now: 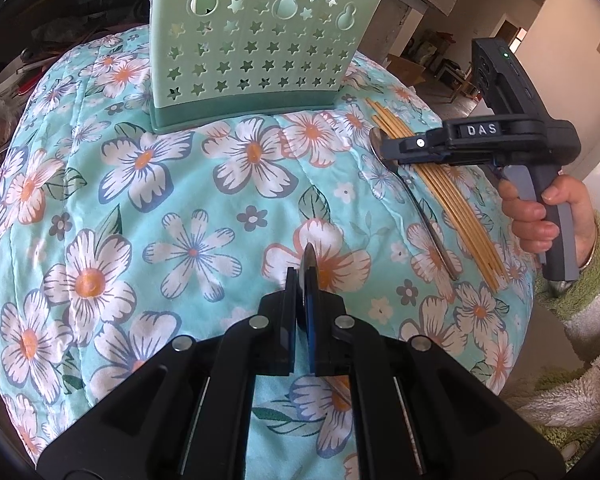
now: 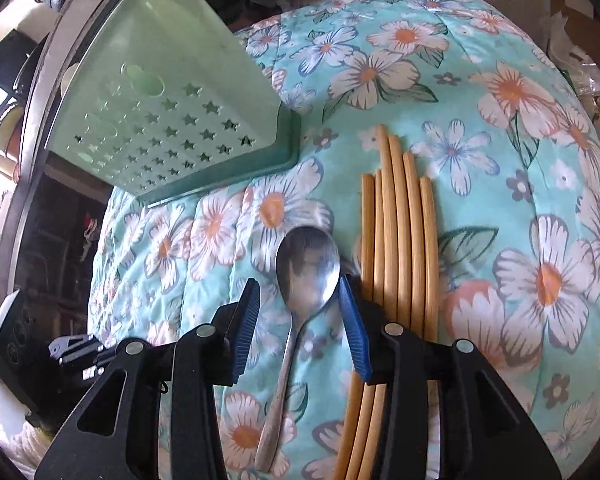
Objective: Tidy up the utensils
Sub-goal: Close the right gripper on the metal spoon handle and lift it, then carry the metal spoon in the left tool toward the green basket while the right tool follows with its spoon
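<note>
Left gripper (image 1: 306, 276) pinched closed, angled down. Right gripper (image 2: 300, 312) angled down, jaws apart; hand (image 1: 548, 216) wraps its grip.

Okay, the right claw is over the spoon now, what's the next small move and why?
Probably lower and close the right claw on the spoon. Its pads stand open on either side of the bowl, not pressing it, and the spoon lies flat on the floral cloth beside the chopsticks, outside the green holder.

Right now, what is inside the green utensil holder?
Nothing shows through the star cutouts of the green utensil holder. Its open top is out of both views, so contents cannot be confirmed. The spoon and chopsticks lie on the floral cloth.
</note>
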{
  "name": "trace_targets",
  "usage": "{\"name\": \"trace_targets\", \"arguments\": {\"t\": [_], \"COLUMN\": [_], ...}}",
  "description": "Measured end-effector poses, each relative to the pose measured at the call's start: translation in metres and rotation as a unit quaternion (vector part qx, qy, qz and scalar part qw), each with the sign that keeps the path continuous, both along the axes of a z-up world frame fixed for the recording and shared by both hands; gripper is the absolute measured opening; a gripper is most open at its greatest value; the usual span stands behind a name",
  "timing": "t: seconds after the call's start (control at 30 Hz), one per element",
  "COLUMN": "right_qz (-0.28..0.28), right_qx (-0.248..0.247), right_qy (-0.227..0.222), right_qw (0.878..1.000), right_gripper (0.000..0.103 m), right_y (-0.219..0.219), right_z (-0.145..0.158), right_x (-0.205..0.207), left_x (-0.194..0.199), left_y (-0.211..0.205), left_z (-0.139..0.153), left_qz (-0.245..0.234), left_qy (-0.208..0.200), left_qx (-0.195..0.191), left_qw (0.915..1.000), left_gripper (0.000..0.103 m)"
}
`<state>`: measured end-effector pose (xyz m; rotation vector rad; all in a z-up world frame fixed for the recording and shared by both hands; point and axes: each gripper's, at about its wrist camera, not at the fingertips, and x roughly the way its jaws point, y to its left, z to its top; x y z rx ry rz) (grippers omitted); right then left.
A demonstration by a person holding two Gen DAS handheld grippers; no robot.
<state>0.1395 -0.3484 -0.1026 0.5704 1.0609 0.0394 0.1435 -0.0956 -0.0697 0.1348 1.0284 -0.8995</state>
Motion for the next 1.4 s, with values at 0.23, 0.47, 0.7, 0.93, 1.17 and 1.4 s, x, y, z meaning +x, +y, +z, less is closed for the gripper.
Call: {"name": "trace_targets", "arguments": {"t": [0.23, 0.47, 0.7, 0.93, 1.17, 1.4], "right_qz": [0.0, 0.04, 0.056, 0.054, 0.044, 0.029], "right_qx": [0.001, -0.018, -0.045, -0.067, -0.09, -0.096], "right_qy": [-0.026, -0.027, -0.058, -0.114, -0.185, -0.245], "right_qw": [1.0, 0.999, 0.996, 0.99, 0.978, 0.964], "right_gripper": [0.024, 0.005, 0.003, 0.003, 0.003, 0.003], "right_y": [-0.004, -0.002, 0.005, 0.003, -0.006, -0.025], "right_z": [-0.001, 0.005, 0.034, 0.079, 0.129, 0.176], "right_x": [0.022, 0.014, -0.006, -0.022, -0.034, -0.047], "left_x": [0.0, 0.002, -0.002, -0.001, 0.01, 0.039], "left_y": [0.001, -0.002, -0.003, 0.006, 0.025, 0.029], "left_z": [0.0, -0.002, 0.004, 0.046, 0.14, 0.234], "left_qz": [0.003, -0.001, 0.002, 0.017, 0.057, 0.113], "left_qy": [0.0, 0.002, -0.004, -0.041, -0.133, -0.234], "left_qx": [0.001, 0.006, 0.009, -0.011, -0.07, -0.128], "left_qw": [1.0, 1.0, 0.9999, 0.9989, 0.987, 0.9573], "left_gripper": [0.004, 0.004, 0.004, 0.003, 0.003, 0.003]}}
